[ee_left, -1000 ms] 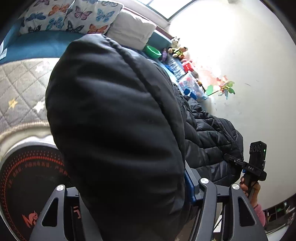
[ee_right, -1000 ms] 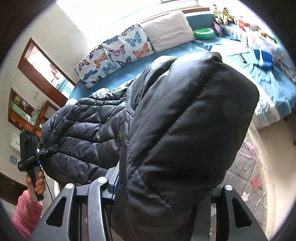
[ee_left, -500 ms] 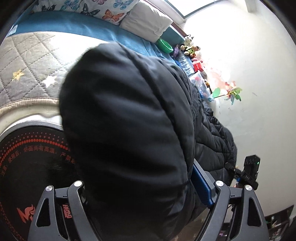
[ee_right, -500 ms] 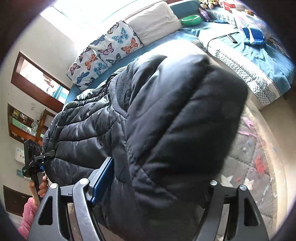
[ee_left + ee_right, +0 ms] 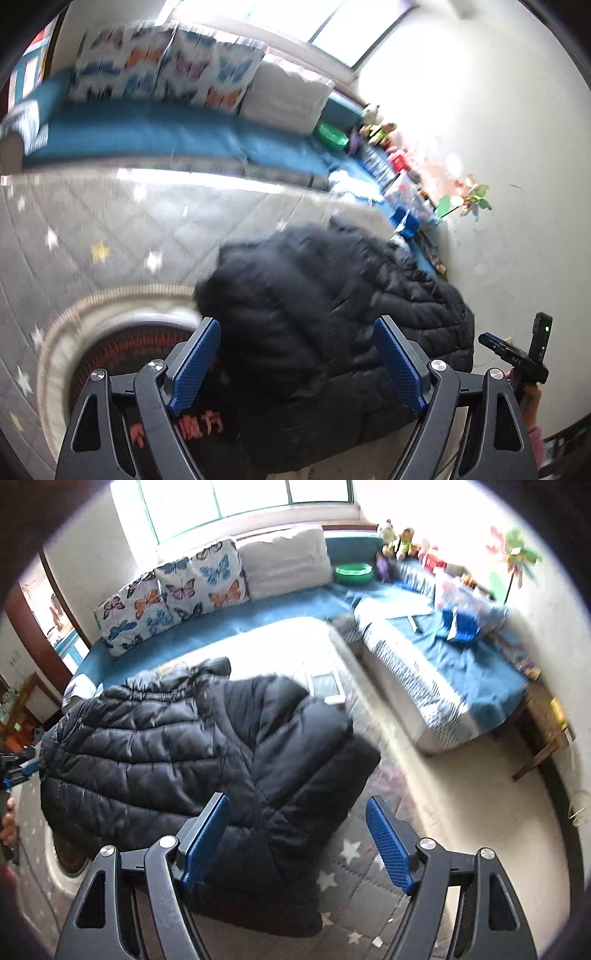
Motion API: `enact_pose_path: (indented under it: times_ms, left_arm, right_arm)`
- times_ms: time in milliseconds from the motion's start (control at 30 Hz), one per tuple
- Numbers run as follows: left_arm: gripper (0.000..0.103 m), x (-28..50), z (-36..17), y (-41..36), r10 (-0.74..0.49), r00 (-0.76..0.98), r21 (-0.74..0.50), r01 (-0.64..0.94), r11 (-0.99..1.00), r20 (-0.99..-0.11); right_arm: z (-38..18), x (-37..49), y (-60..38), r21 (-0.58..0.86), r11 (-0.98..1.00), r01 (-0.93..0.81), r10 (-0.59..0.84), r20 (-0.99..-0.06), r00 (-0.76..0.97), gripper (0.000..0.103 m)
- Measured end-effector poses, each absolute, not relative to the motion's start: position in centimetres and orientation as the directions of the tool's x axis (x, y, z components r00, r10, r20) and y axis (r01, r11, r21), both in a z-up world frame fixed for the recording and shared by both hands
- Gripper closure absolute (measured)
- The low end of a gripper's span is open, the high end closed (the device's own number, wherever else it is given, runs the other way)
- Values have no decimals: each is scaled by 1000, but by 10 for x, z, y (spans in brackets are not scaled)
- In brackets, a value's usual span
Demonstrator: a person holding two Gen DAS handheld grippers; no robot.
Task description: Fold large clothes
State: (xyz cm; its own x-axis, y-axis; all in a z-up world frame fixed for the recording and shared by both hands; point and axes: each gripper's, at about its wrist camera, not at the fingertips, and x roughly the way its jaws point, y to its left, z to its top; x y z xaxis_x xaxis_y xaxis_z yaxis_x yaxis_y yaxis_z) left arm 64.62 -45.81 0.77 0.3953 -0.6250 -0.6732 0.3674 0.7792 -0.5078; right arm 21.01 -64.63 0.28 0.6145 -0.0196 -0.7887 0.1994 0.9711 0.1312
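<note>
A black quilted puffer jacket (image 5: 155,746) lies in a heap on a round low table (image 5: 92,325), with one part folded over toward me (image 5: 295,775). It also shows in the left wrist view (image 5: 332,314). My left gripper (image 5: 295,362) is open, its blue pads on either side of the jacket's near fold, holding nothing. My right gripper (image 5: 295,842) is open above the jacket's folded part, holding nothing. The right gripper also shows at the right edge of the left wrist view (image 5: 517,358).
A grey star-patterned mat (image 5: 110,229) covers the floor. A blue corner sofa (image 5: 258,609) with butterfly cushions (image 5: 177,594) stands behind. A green bowl (image 5: 352,572), toys and blue boxes (image 5: 461,624) lie on it. A white wall (image 5: 498,129) is at the right.
Both grippers have opened and let go of the jacket, which dropped onto the round table. Both grippers pulled back from it.
</note>
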Motion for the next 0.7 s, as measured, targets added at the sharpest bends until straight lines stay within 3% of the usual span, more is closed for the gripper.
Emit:
enact_pose_path:
  times_ms: [133,233,700]
  left_arm:
    - [12,635,42,-480,-645,467,-472,442,762,-604]
    - [12,633,48,-516,-659,449,-432,511,743,-603]
    - [15,660,-50,-582,-598,361,-380,516,767,-716]
  right_arm:
    - [2,224,-638,155,969,191,-1,-774,634,20]
    - [-1,240,-632,174,965,198,4,-761,649,20]
    - [-47,294,-613,99,962,256,-74,-804,590,20]
